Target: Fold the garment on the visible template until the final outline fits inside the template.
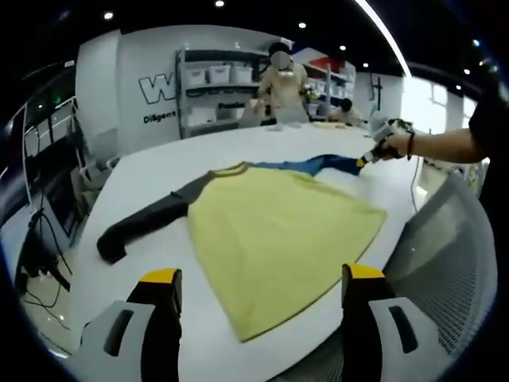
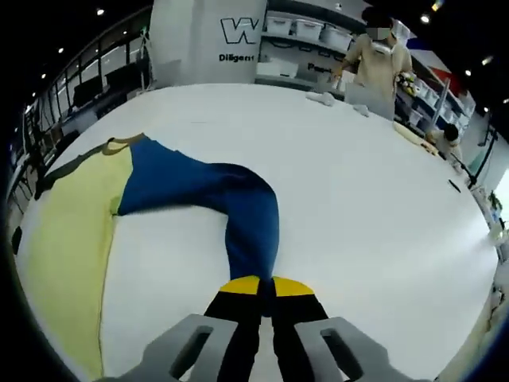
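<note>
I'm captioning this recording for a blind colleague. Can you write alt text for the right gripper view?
The right gripper, jaws shut, pinches the end of the shirt's blue sleeve, which curves across a white table back to the yellow body at the left. Behind the table, a person stands near shelves of bins.

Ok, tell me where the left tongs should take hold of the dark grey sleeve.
Grip the grey sleeve at its cuff end, coming in low from the table edge. It lies flat and stretched out, away from the yellow body, with bare table around it, so the cuff is free to pinch.
</note>
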`<action>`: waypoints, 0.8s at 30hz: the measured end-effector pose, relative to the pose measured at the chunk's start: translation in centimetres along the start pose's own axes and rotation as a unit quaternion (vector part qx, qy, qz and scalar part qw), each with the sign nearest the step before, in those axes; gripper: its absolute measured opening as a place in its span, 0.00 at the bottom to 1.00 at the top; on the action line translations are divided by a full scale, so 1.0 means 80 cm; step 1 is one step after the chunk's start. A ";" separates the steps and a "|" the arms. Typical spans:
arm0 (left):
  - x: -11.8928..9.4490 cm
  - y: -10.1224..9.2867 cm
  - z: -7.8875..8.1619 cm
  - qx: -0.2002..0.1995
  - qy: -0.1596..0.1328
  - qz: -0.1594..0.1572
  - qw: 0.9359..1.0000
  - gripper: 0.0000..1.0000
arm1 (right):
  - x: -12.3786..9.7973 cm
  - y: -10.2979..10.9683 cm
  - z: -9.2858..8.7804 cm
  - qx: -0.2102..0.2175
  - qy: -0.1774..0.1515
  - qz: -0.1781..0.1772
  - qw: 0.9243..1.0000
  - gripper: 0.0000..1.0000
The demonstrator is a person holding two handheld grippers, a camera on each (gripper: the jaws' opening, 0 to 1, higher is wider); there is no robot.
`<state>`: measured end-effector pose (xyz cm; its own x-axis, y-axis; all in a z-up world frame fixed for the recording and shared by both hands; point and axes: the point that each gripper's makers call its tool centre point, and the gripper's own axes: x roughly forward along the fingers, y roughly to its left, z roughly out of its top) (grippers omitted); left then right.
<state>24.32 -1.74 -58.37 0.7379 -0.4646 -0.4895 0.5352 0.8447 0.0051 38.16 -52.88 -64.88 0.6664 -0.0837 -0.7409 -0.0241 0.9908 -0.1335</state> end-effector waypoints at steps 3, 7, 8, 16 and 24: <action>0.000 0.000 0.000 0.003 0.002 0.000 1.000 0.81 | -0.001 -0.011 0.003 -0.005 0.003 -0.001 1.000 0.00; 0.000 -0.001 0.000 0.004 0.003 -0.002 1.000 0.80 | -0.003 -0.025 0.008 -0.019 0.007 -0.008 1.000 0.00; 0.000 0.000 -0.001 0.004 0.004 -0.001 1.000 0.80 | -0.004 -0.029 0.007 -0.015 0.008 -0.012 1.000 0.00; 0.002 -0.006 -0.005 0.007 0.009 -0.011 1.000 0.79 | 0.007 -0.049 0.009 -0.001 0.024 -0.035 0.999 0.00; -0.001 0.001 -0.002 0.012 0.010 -0.003 1.000 0.76 | 0.023 -0.069 0.022 0.030 0.022 -0.054 0.998 0.00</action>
<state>24.27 -1.57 -58.50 0.7257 -0.4643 -0.5077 0.5496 0.8351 0.0218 40.82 -58.28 -64.31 0.6292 -0.1940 -0.7526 0.0925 0.9802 -0.1753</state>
